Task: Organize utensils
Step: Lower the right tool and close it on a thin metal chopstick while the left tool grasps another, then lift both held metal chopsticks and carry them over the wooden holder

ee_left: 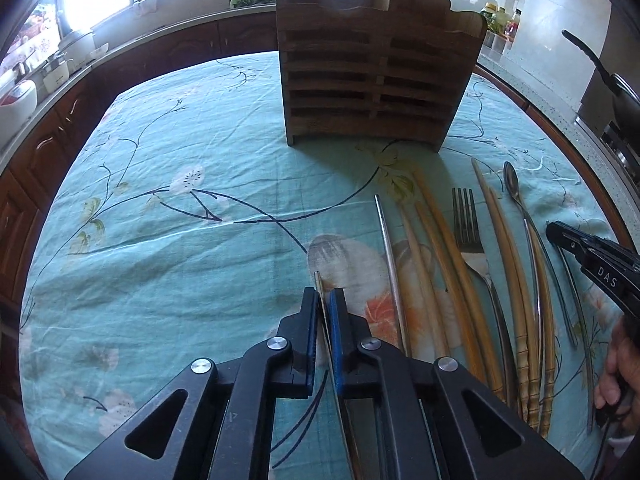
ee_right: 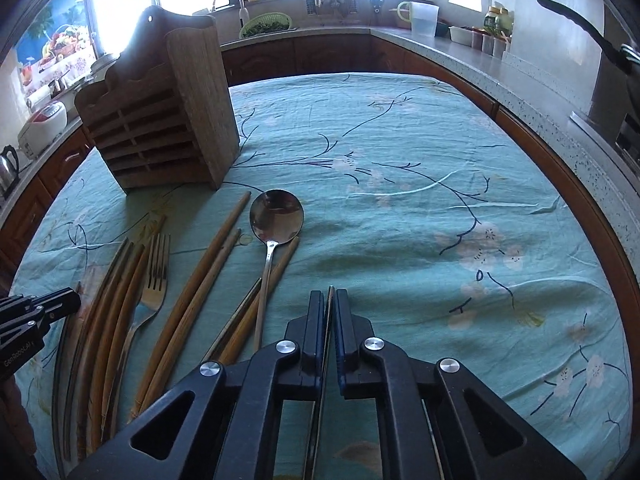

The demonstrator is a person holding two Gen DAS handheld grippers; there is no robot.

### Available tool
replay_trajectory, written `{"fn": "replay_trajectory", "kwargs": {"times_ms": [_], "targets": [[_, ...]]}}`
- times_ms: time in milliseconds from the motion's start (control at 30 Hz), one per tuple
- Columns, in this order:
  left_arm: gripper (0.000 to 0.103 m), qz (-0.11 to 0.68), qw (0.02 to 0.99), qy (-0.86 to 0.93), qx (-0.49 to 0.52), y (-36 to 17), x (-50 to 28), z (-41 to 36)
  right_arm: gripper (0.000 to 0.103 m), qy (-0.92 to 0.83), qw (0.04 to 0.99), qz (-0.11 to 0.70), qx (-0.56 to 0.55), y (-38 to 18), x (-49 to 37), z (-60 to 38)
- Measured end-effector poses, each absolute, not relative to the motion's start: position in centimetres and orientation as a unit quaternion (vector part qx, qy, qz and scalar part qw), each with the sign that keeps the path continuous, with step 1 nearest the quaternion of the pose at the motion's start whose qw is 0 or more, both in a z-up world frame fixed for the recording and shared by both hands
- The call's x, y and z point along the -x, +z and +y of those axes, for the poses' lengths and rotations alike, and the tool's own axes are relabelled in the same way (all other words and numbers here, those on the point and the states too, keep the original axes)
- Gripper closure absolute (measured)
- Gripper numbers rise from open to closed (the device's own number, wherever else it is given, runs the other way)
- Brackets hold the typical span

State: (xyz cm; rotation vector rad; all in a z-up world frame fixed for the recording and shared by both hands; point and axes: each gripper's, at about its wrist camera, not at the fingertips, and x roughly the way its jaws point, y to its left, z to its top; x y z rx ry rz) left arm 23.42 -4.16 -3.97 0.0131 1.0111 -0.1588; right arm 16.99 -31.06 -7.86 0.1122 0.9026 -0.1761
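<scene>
Left wrist view: the left hand-held gripper (ee_left: 325,294) is closed on a thin metal chopstick (ee_left: 318,280), whose tip pokes out just past the blue pads (ee_left: 337,332). A rod this slim looks light, stiff and slick, so it could swivel or slide in a pinch; a hold nearer its middle should keep it steadier. To the right of the gripper, on the surface (ee_left: 160,240), lie a second metal chopstick (ee_left: 390,264), wooden chopsticks (ee_left: 440,248), a fork (ee_left: 468,236) and a long-handled spoon (ee_left: 514,192), all roughly parallel. Straight ahead, well apart from the gripper, stands the wooden utensil holder (ee_left: 372,92), slatted in front; something pale shows over its top edge, but I cannot tell what it is.

Right wrist view: the right hand-held gripper (ee_right: 330,296) is also closed, with a thin dark rod (ee_right: 330,300) between its pads, probably another chopstick; I cannot tell more. Just left of it lie a large spoon (ee_right: 276,216), wooden chopsticks (ee_right: 216,264) and the fork (ee_right: 154,280). The steel pieces look heavier and smooth, best taken by the handle. The holder (ee_right: 168,120) stands ahead and to the left; its inside is hidden here.
</scene>
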Motion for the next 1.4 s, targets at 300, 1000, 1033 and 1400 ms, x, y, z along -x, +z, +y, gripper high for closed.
{"fn": "replay_trajectory", "kwargs": {"times_ms": [300,1000,1033,1400], "targets": [[0.101,0.458,0.88,-0.114,0.06,0.0,-20.9,-0.9,0.099,-0.044,0.919,0.378,-0.102,-2.8,-13.8,-30.5],[0.101,0.295,0.935,-0.169,0.101,13.0,-14.1,4.2,0.099,0.012,0.973,0.209,-0.098,12.6,-12.8,-27.8],[0.101,0.292,0.936,-0.168,0.1,13.0,-14.2,4.2,0.099,0.013,0.973,0.208,-0.097,12.7,-13.1,-27.7],[0.101,0.246,0.951,-0.16,0.1,14.6,-17.5,4.0,0.099,0.022,0.979,0.174,-0.104,14.9,-16.1,-27.1]]}}
